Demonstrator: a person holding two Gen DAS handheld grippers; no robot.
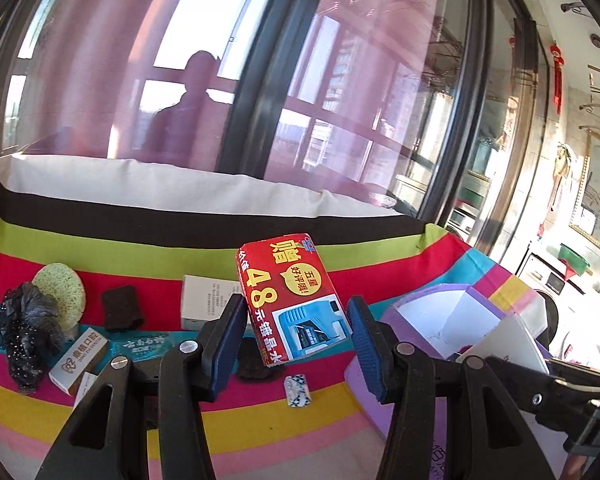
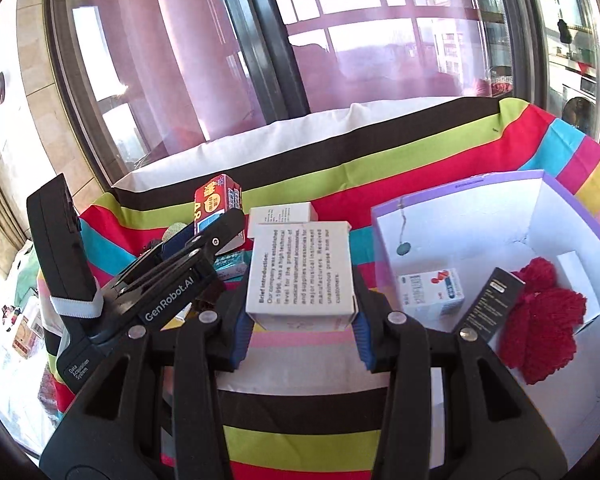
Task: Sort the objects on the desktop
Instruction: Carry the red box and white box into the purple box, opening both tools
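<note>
Between the blue pads of my right gripper (image 2: 300, 330) sits the white text-printed box (image 2: 302, 268), clamped across its two side faces and lifted off the striped cloth (image 2: 300, 436). I judge it light, thin-walled card: stiff at the edges, crushable mid-panel, so the hold belongs low, near the corners, with modest force. Right of this box stands the purple-rimmed bin (image 2: 456, 186), already containing a small medicine carton (image 2: 432, 292), a black slim box (image 2: 490, 306) and a red woolly item (image 2: 544, 312).

My left gripper (image 1: 296, 342) pinches the red soap-style packet (image 1: 290, 300) by its lower end; the packet leans (glossy wrap, probably slippery). Left of that packet lie a second white box (image 1: 204, 302), a dark pad (image 1: 120, 308), a green sponge disc (image 1: 62, 290) and a black hair tie (image 1: 26, 330).
</note>
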